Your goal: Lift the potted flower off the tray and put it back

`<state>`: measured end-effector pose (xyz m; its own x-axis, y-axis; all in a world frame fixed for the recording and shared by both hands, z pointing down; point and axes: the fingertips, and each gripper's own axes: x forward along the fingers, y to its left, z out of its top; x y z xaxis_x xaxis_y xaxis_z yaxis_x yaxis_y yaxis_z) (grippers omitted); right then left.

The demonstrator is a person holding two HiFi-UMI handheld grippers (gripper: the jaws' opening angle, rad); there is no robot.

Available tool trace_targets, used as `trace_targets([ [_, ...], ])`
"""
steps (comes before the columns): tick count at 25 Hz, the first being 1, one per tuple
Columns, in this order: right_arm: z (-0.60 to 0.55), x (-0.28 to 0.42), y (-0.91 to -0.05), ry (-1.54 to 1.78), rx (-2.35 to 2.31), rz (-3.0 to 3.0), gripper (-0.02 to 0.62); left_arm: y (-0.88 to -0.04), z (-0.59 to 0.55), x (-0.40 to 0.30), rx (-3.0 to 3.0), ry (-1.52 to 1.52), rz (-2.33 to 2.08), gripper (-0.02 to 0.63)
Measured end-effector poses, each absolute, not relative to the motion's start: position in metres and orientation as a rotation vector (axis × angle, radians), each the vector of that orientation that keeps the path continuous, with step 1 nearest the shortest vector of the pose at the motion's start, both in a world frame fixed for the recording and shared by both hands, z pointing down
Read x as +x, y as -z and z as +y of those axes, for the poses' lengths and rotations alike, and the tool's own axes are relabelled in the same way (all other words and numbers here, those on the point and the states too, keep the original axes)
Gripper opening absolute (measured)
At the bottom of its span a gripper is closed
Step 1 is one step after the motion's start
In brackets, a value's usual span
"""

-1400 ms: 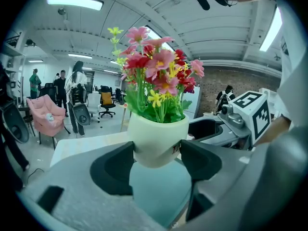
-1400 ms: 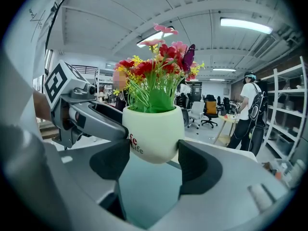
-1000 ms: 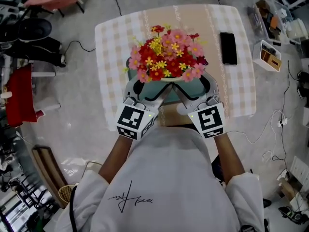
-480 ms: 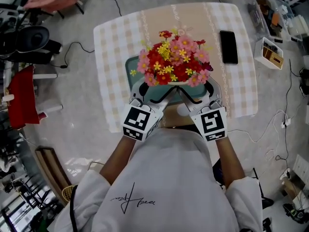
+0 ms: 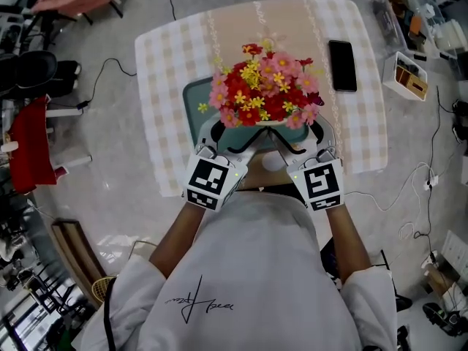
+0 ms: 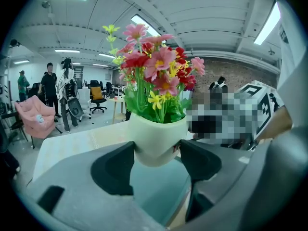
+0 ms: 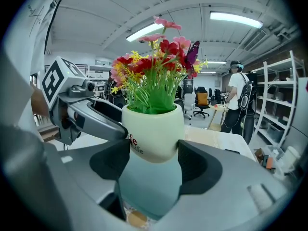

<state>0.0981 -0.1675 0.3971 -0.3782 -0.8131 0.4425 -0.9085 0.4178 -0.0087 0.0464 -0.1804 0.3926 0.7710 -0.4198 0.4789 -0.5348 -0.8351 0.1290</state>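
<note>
The left gripper [image 6: 156, 159] and right gripper [image 7: 153, 161] each clamp the pot [image 6: 156, 137] from opposite sides, sharing its weight so it hangs upright, seemingly just clear of the tray [image 5: 192, 98], near the table's [image 5: 167, 50] near edge

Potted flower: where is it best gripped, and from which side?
The cream pot, low on its rounded wall, level from the person's side, where left tongs and right tongs hold it; the flowers overhang the rim, blocking access from above.
</note>
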Motion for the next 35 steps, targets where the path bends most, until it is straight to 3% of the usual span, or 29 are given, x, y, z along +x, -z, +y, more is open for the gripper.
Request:
trace_targets([
  [35,-0.133,0.113,-0.453,-0.393,1.295,-2.33,0.318,-0.446,-0.139,0.061,2.578,-0.688,-0.896,0.298],
])
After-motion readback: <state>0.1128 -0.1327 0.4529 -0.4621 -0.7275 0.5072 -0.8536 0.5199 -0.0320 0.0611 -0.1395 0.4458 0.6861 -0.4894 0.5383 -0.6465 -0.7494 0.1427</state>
